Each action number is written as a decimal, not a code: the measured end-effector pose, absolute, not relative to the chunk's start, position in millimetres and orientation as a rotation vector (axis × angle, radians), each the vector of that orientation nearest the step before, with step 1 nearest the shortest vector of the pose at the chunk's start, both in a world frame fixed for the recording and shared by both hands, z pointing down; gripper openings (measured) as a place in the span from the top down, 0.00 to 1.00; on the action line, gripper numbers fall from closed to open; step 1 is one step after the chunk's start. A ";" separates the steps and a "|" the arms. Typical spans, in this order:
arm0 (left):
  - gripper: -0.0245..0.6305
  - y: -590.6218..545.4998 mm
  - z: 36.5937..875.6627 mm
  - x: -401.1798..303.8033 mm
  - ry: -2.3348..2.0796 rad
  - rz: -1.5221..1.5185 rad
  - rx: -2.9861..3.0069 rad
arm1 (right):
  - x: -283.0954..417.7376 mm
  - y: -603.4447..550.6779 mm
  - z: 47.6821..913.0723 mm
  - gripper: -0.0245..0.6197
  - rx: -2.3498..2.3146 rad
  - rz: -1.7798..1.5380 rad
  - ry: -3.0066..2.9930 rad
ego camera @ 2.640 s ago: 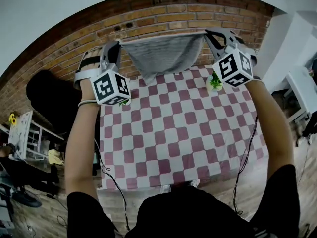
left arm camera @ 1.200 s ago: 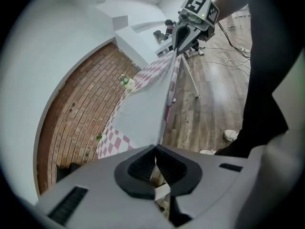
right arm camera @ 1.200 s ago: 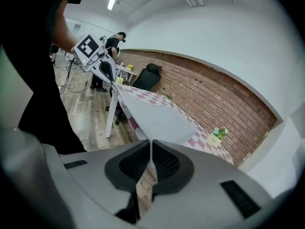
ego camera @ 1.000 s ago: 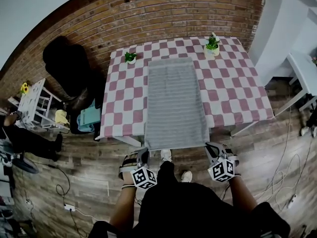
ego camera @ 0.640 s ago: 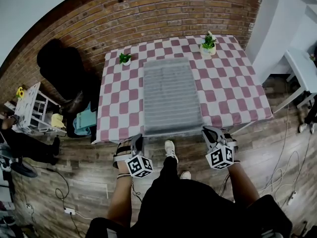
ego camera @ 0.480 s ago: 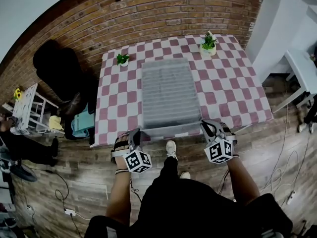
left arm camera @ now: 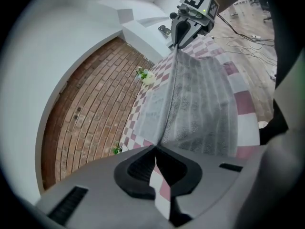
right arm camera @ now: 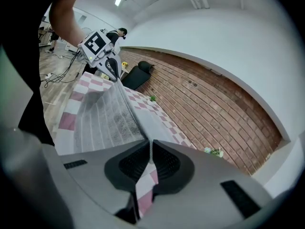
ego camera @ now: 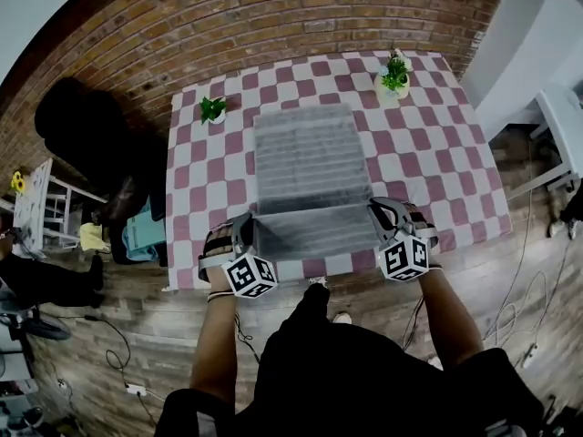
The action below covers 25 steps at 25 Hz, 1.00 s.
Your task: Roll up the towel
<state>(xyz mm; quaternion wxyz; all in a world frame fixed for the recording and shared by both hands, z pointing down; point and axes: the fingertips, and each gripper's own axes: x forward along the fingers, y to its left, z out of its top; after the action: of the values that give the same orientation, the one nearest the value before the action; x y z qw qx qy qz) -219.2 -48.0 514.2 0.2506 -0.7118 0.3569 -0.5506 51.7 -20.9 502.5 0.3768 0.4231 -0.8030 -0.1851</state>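
The left gripper [ego camera: 248, 232] and right gripper [ego camera: 383, 215] each pinch a near corner of the towel [ego camera: 305, 153] — its near edge, overhanging the table [ego camera: 433, 157] a moment ago, now lifts toward the far side, likely starting the roll.

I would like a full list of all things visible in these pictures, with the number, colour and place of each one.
towel: 1, grey, ribbed, lying on the table, near edge held up off it
table: 1, pink and white checked cloth, centre
potted plants: 2, green in pale pots, one far left and one far right on the table
brick wall: 1, red-brown, behind the table
bulky thing: 1, black, left of the table
rack: 1, white, far left
floor: brown wood
cables: several, dark, on the floor
left gripper: 1, grey, shut on the towel's near left corner
right gripper: 1, grey, shut on the near right corner
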 end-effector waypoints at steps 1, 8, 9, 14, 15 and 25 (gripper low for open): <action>0.95 -60.1 517.2 -218.9 0.962 -1.504 -1.937 | 51.9 -32.5 504.1 0.94 1.082 -0.469 -2.051; 0.95 -140.8 535.8 -212.8 0.901 -1.529 -1.942 | 57.4 -109.5 523.7 0.93 1.067 -0.427 -2.016; 0.95 -152.5 538.4 -211.8 0.890 -1.531 -1.941 | 58.3 -121.1 526.5 0.93 1.065 -0.424 -2.012; 0.95 -207.2 554.0 -211.0 0.854 -1.542 -1.946 | 58.6 -176.3 539.4 0.93 1.054 -0.415 -1.991; 0.95 -218.2 557.3 -211.0 0.851 -1.542 -1.946 | 58.6 -187.7 542.0 0.94 1.055 -0.415 -1.985; 0.95 -334.4 578.1 -198.7 0.870 -1.550 -1.980 | 70.9 -306.7 563.8 0.94 1.092 -0.396 -1.895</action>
<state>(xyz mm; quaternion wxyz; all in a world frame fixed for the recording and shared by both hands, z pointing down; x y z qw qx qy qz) -198.7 -334.4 578.1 0.2381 -0.7229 0.3175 -0.5657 70.9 -306.7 563.8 0.4432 0.4405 -0.7642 -0.1598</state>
